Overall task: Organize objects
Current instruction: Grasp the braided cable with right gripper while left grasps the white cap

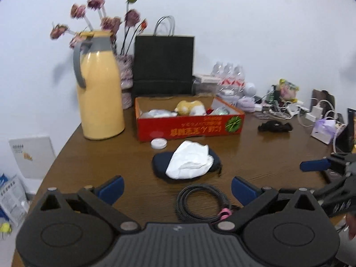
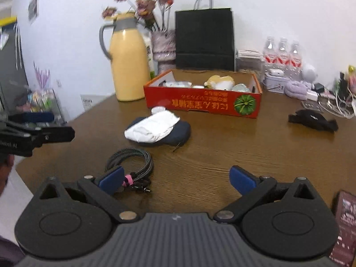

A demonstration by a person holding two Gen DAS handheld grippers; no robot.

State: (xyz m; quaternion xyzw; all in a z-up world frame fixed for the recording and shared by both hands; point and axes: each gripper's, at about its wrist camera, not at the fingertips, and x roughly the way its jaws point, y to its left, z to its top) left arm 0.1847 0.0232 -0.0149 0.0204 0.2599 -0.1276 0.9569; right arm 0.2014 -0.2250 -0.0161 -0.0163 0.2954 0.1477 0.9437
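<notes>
The brown wooden counter point(image 1: 255, 155) carried a coiled cable point(image 1: 200, 202) nearest, a dark pouch point(image 1: 162, 166) (white cloth on top) beyond, then a red box point(image 1: 189, 129), a yellow jug point(image 1: 100, 93) far left, a black bag point(image 1: 163, 64) behind.

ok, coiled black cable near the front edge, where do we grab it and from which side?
Probably grip the coiled cable at the pink tie, where the loops are bundled, so the coil should not unravel. It lies flat on the table, so come from above with the jaws straddling the bundle. The left gripper is open and nearest.
</notes>
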